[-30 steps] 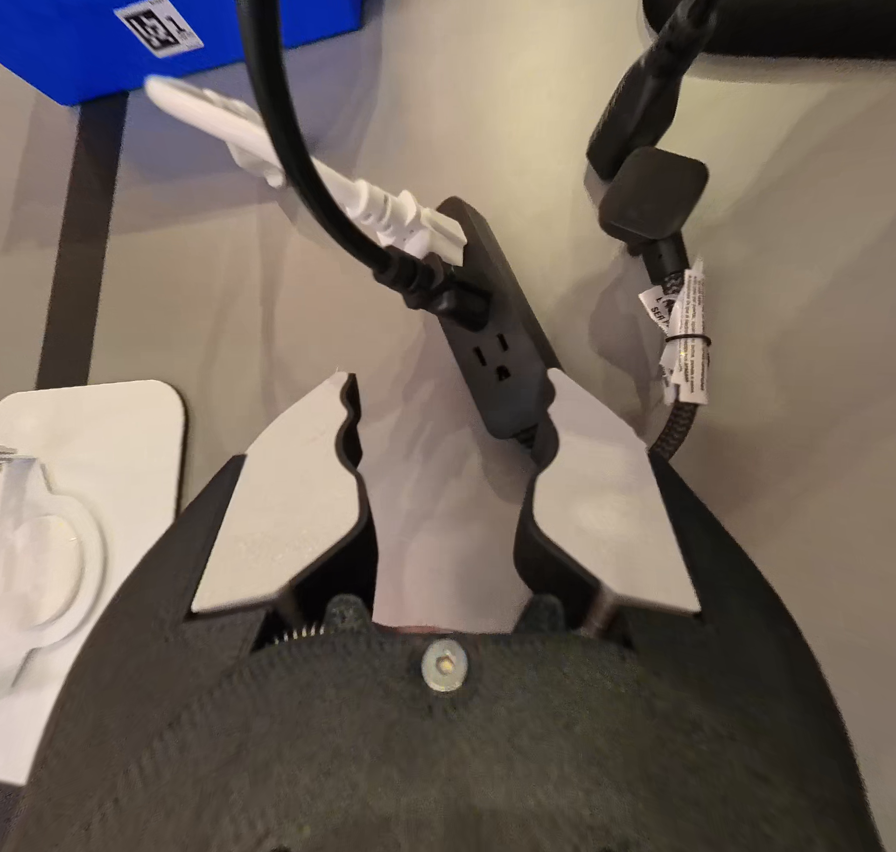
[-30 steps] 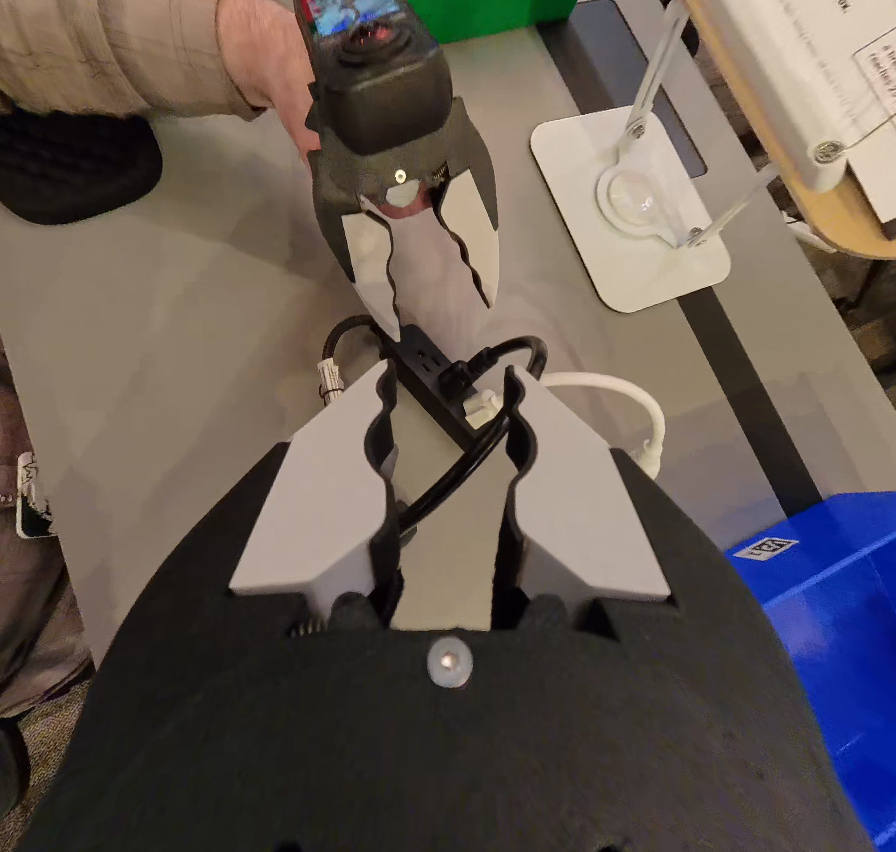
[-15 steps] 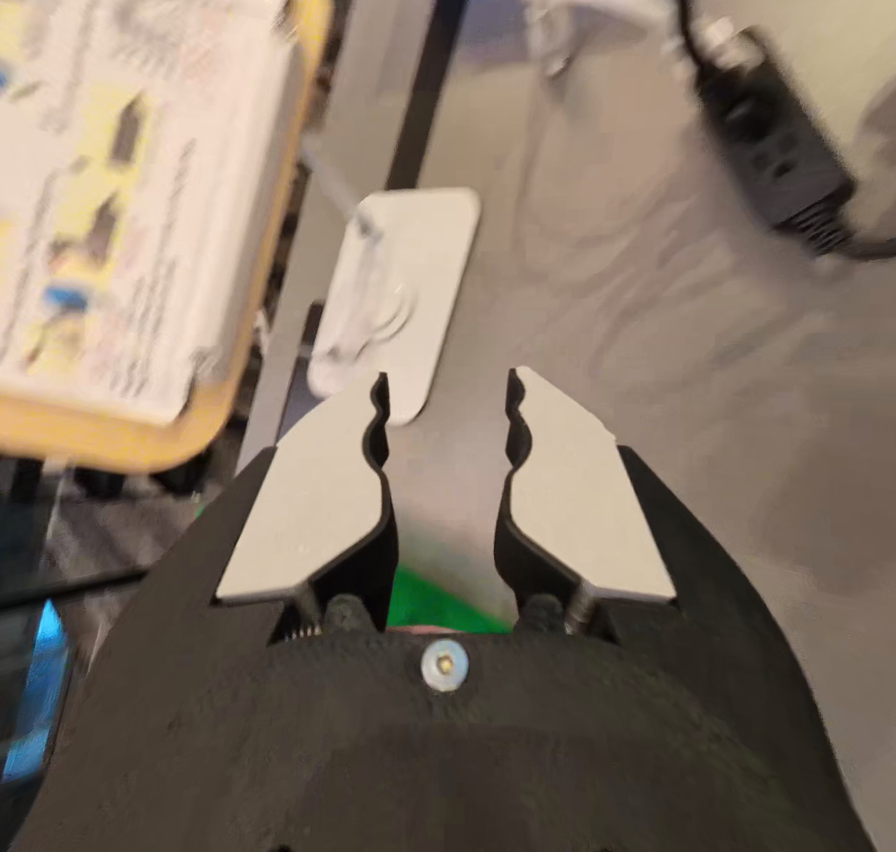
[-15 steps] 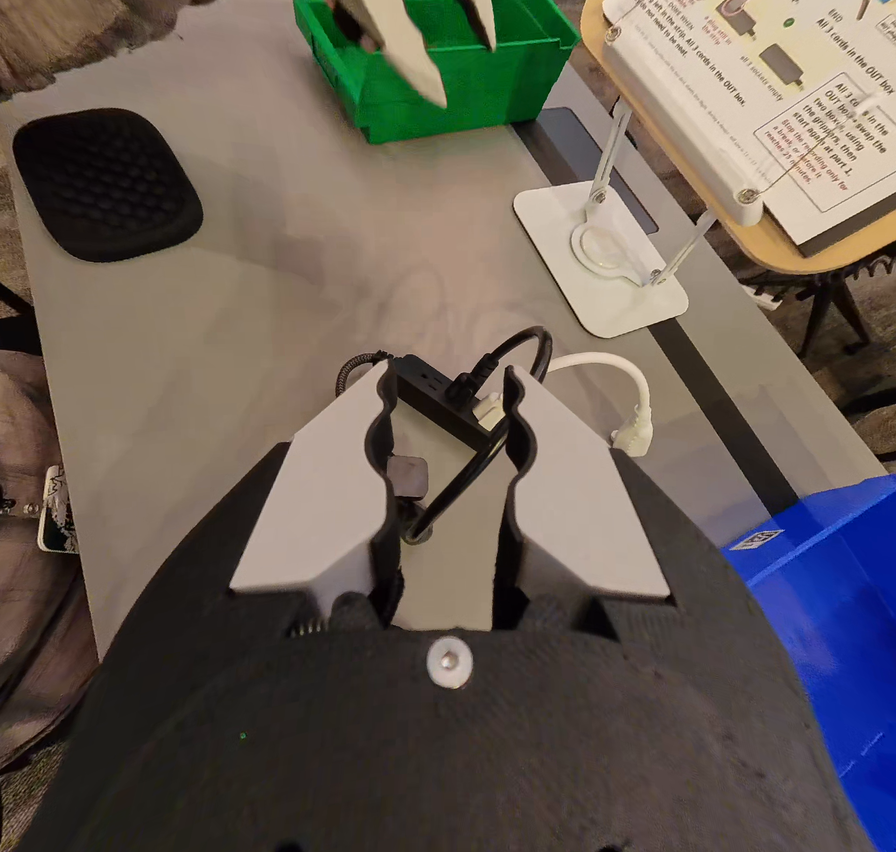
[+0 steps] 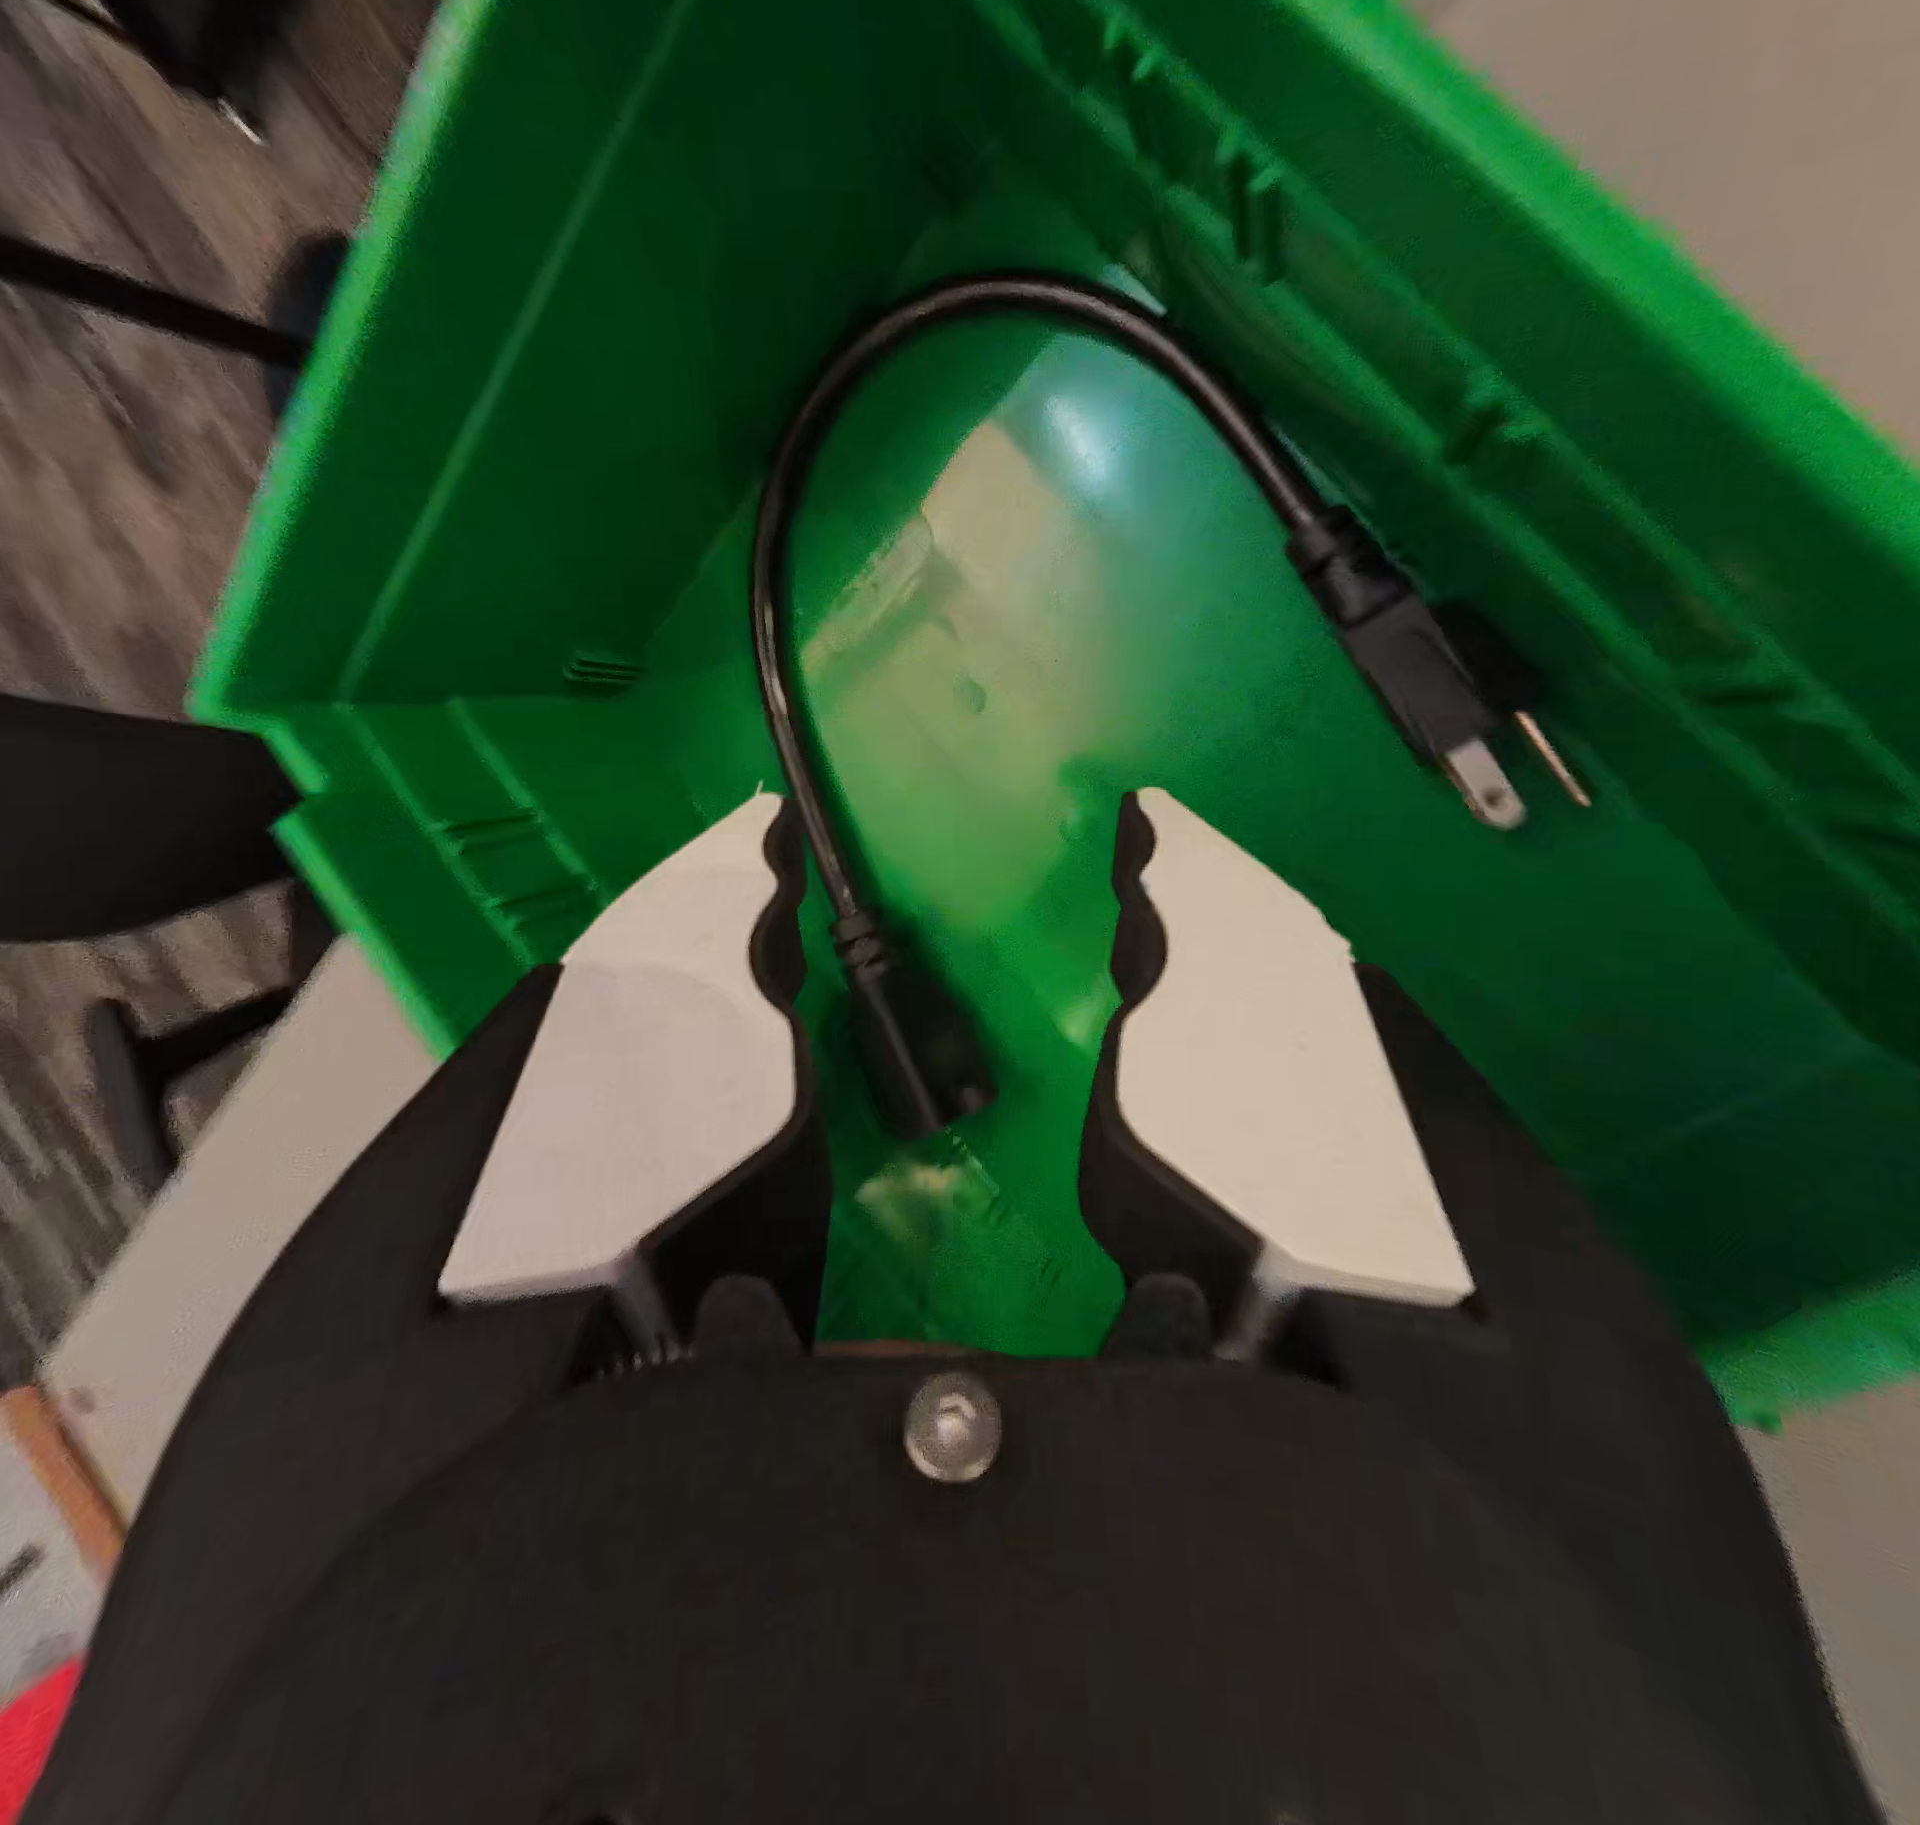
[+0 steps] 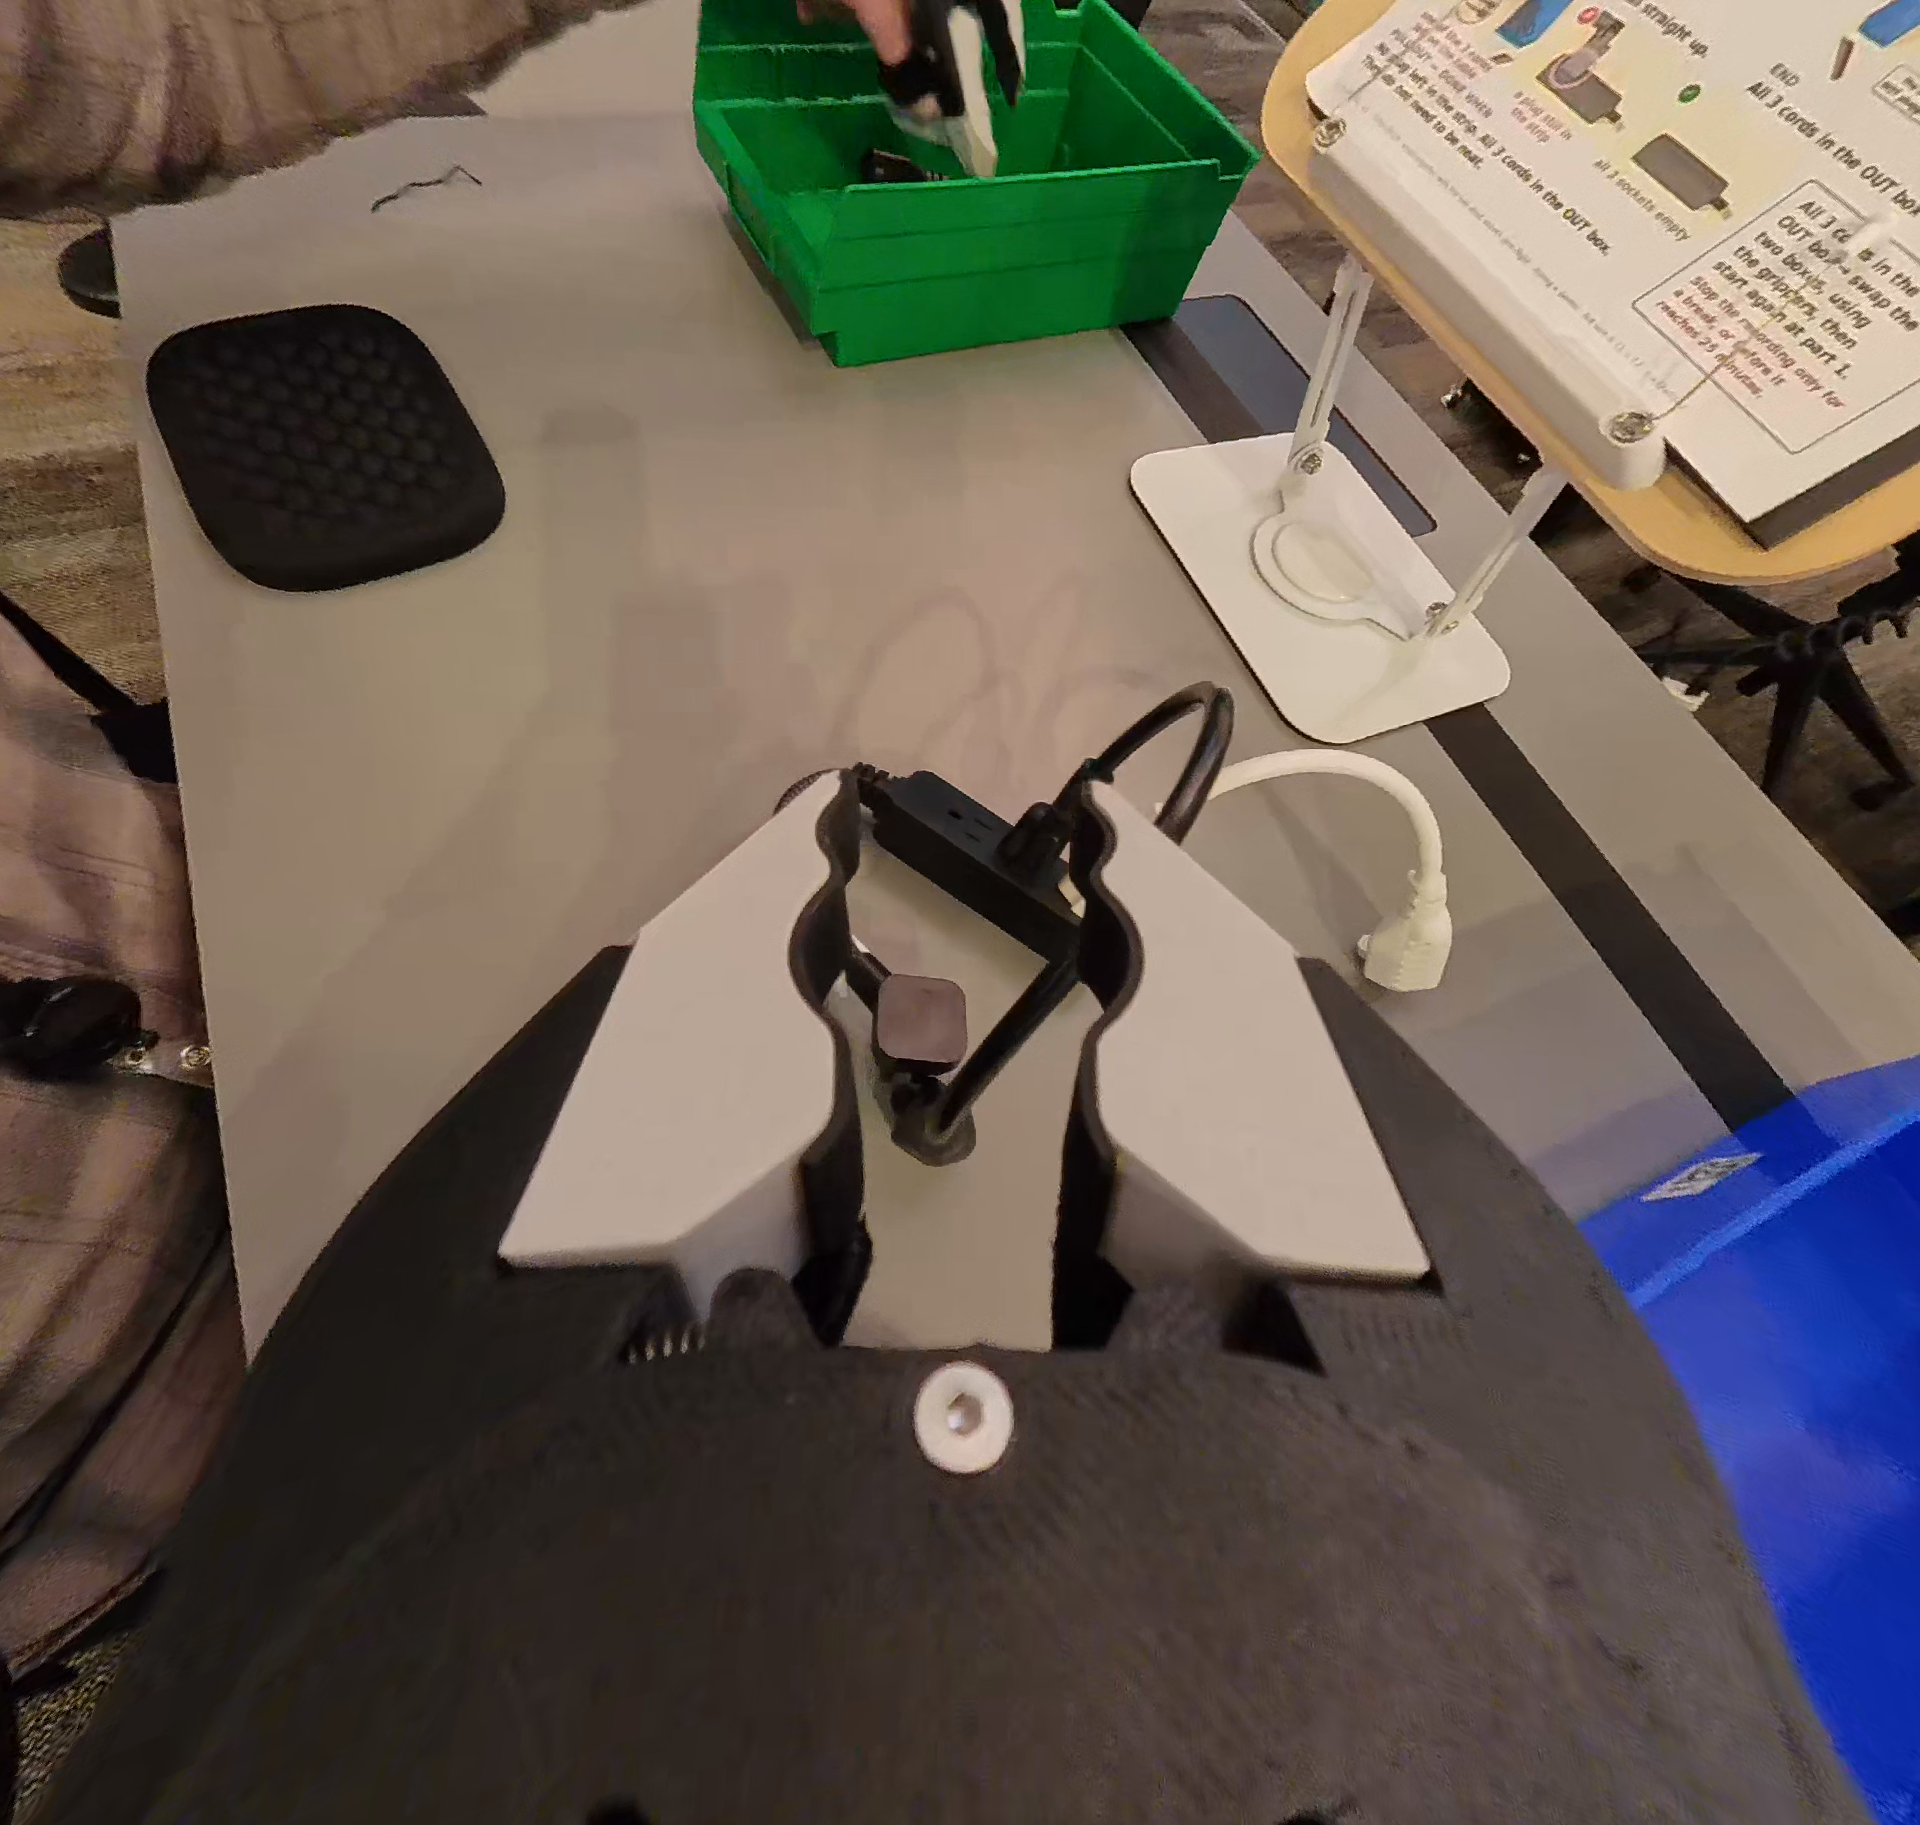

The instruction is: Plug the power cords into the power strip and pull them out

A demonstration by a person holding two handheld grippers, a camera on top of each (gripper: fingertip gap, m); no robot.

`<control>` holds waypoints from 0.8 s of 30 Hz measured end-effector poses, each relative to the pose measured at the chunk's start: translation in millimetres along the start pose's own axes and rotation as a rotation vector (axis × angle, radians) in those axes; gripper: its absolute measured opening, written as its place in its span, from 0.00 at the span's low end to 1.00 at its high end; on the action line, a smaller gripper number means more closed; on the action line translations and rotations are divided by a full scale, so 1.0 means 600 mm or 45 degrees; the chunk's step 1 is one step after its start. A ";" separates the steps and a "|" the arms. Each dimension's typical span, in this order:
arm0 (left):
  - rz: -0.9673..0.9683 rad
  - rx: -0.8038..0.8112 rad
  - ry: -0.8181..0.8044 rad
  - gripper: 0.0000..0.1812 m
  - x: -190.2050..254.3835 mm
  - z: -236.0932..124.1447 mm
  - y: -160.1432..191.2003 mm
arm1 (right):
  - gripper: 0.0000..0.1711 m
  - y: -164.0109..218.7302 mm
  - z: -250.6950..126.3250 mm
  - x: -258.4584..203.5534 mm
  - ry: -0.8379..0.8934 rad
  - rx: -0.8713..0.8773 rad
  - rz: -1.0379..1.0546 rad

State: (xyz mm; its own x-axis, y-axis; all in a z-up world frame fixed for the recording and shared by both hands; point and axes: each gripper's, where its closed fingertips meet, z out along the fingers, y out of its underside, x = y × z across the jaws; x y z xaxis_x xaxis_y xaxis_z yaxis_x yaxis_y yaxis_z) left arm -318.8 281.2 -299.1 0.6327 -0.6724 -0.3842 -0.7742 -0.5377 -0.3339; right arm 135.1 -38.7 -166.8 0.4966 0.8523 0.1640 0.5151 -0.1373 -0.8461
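A short black power cord (image 5: 774,570) lies curved in the green bin (image 5: 582,341). Its pronged plug (image 5: 1429,689) rests by the right wall. Its socket end (image 5: 914,1037) lies between the fingers of my left gripper (image 5: 951,809), which is open and low inside the bin. In the right wrist view the black power strip (image 6: 966,856) lies on the grey table with a black cord (image 6: 1153,747) and a white cord (image 6: 1340,773) plugged in. My right gripper (image 6: 966,799) is open and hovers above the strip. The left gripper (image 6: 977,128) shows far off in the bin.
The green bin (image 6: 987,248) stands at the table's far edge. A black pad (image 6: 322,445) lies far left. A white stand base (image 6: 1320,591) carries an instruction board (image 6: 1662,165) at the right. A blue bin (image 6: 1787,1308) is near right. The strip's own square plug (image 6: 920,1017) lies under my right gripper. The tips of one gripper are about 55 cm away from the tips of the other.
My left gripper left the power strip, swung across the table and dipped into the green bin over the loose black cord. My right gripper drew back a little from the strip.
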 end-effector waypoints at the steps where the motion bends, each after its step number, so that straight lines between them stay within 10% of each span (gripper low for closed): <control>1: -0.043 -0.039 0.038 0.31 -0.003 0.023 0.002 | 0.22 -0.002 0.000 -0.005 -0.016 0.014 -0.001; 11: -0.266 -0.033 0.133 0.34 -0.068 0.163 -0.045 | 0.22 -0.014 -0.005 -0.024 -0.088 0.099 0.004; 24: -0.518 0.022 0.290 0.10 -0.079 0.187 -0.050 | 0.22 -0.013 0.010 -0.011 -0.153 0.173 0.035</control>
State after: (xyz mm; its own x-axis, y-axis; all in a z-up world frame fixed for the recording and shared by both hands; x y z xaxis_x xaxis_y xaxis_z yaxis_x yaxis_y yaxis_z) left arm -323.5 386.3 -367.4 0.8633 -0.5043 -0.0211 -0.4624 -0.7735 -0.4335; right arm 123.9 -40.1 -164.2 0.4180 0.9045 0.0852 0.3993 -0.0986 -0.9115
